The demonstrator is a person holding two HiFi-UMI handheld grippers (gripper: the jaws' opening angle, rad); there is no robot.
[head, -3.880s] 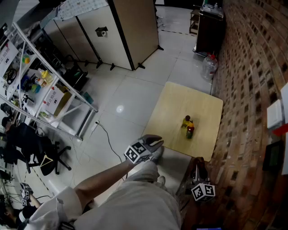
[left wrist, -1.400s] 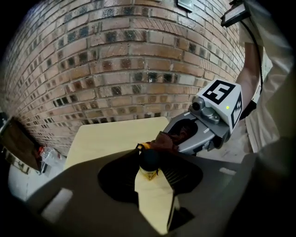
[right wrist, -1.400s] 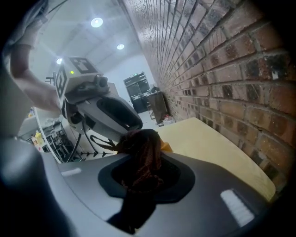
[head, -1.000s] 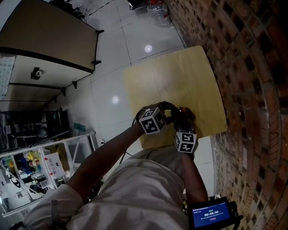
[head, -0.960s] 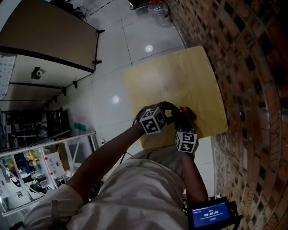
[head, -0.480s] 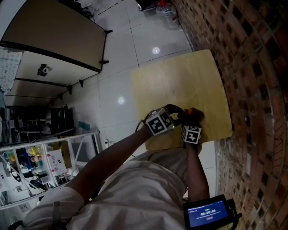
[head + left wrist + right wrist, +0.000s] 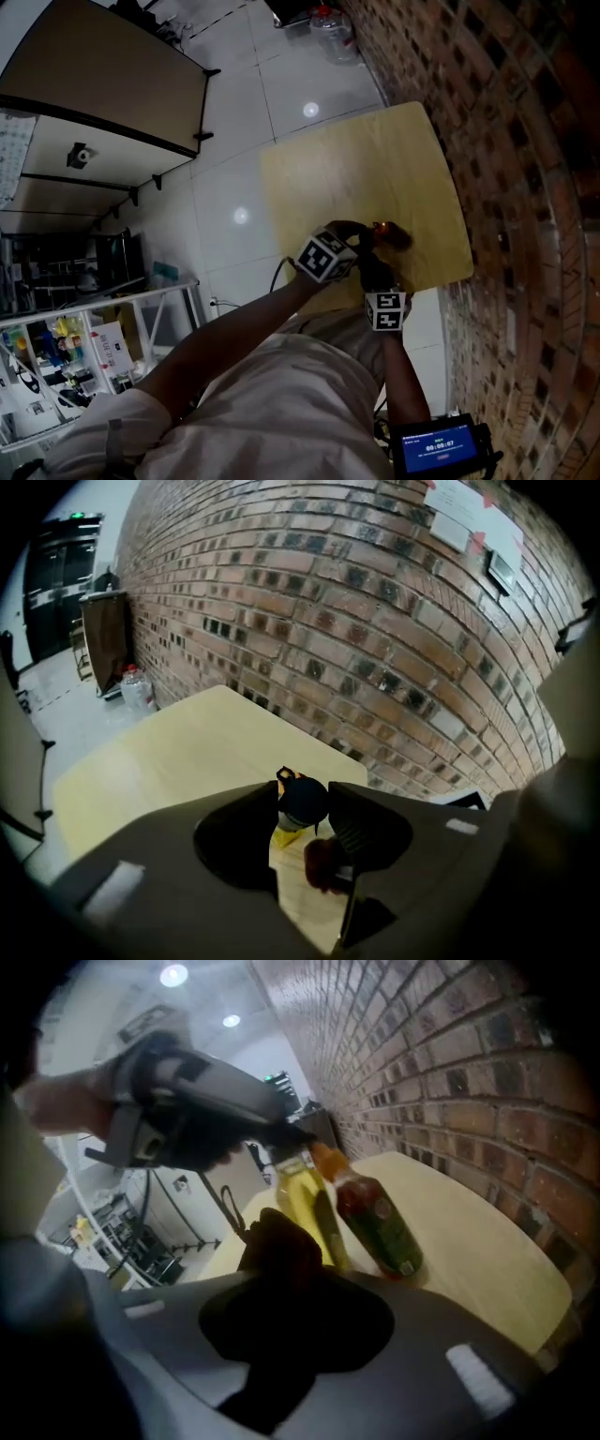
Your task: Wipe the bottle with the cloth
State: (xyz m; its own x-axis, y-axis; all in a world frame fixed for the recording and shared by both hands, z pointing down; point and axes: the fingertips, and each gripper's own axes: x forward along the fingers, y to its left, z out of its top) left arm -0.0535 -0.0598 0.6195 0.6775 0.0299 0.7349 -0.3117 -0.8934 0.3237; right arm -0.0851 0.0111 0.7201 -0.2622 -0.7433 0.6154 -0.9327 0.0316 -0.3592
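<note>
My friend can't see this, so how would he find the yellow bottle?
Look at the wooden table beside the brick wall. Two bottles stand together on it. The yellow bottle has a dark cap, while the red bottle next to it has an orange cap and a green label.

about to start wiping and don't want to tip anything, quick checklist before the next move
1. left gripper grips the yellow bottle near its top: ok
2. cloth pinched in right gripper: ok
3. cloth touching the yellow bottle: cannot tell, it only overlaps it in the right gripper view
4. red bottle out of the wiping path: not ok, right beside the yellow bottle
5. both bottles on the table, not over its edge: ok
</note>
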